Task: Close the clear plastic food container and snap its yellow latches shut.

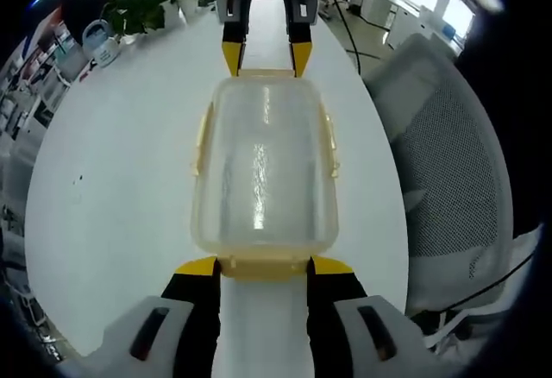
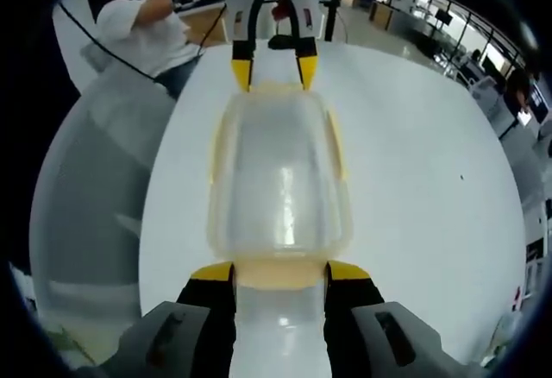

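lidded clear container (image 1: pixel 263 166) on white table (image 1: pixel 121 179), left gripper (image 1: pixel 264 266) and right gripper (image 2: pixel 279 272) at its ends

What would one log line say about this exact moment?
lid: on container | left hand-held gripper: at near end latch | right hand-held gripper: at opposite end latch | surface: white table

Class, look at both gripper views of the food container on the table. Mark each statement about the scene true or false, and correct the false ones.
1. The lid sits on the clear container. True.
2. The two grippers face each other from opposite ends of the container. True: left gripper, right gripper.
3. The container rests on a dark wooden table. False: the table is white.
4. The container is full of food. False: nothing shows inside it.
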A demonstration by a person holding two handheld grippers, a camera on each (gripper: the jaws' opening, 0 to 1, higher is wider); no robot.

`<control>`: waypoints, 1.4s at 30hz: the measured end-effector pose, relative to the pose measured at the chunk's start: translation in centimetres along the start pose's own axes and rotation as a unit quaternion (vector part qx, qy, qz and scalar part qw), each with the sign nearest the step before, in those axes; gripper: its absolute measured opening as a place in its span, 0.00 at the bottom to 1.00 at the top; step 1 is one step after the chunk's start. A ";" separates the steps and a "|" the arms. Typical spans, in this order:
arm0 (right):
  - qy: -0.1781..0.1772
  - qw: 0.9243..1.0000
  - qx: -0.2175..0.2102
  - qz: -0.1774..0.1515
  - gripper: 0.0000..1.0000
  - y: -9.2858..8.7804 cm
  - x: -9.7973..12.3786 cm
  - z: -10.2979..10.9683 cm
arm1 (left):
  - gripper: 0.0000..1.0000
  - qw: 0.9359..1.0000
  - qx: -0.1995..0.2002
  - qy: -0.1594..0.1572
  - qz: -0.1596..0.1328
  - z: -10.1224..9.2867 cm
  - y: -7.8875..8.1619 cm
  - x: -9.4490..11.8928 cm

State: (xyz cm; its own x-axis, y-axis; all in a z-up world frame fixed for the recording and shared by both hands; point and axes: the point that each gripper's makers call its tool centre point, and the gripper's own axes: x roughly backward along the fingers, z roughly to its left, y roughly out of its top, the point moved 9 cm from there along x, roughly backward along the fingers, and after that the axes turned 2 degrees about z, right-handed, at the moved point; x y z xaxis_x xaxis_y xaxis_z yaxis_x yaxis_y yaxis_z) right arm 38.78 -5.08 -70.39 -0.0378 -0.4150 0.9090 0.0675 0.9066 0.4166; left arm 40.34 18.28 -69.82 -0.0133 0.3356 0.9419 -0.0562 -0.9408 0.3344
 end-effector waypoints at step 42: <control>0.009 1.000 0.000 0.023 0.38 -6.6 2.0 -0.3 | 0.38 1.000 0.021 -0.014 -0.008 -0.5 6.3 -3.6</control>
State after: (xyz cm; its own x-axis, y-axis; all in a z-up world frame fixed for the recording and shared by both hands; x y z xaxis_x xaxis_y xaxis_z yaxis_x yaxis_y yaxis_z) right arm 38.54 -11.92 -71.33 -0.0161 -0.3747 0.9270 0.0691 0.9245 0.3749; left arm 39.58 11.18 -71.14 0.0143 0.3504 0.9365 -0.0149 -0.9364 0.3506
